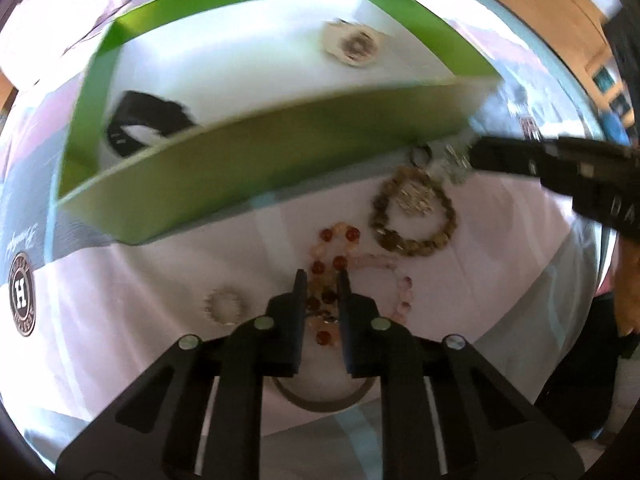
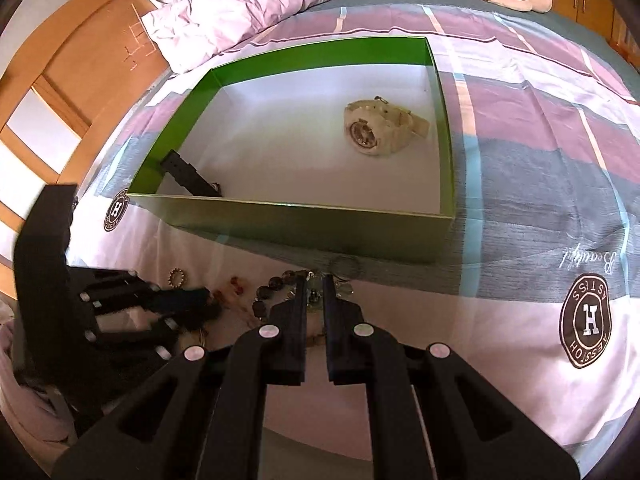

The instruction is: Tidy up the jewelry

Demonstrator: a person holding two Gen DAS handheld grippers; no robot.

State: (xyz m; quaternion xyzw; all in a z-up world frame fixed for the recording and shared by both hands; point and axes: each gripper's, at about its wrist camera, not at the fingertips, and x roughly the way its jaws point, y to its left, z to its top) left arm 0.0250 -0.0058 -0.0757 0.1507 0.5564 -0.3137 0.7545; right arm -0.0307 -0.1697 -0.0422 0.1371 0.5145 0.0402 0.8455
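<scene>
Left gripper narrowly parted over amber beads, empty; right gripper nips silver charm; next, lift into box

Green box – open, white floor, upper centre of right wrist view. Inside: cream watch at right, black watch at lower-left corner. Below the box on the bedsheet – olive bead bracelet, amber bead strand, small pearl ring-bracelet, silvery metal piece.
</scene>
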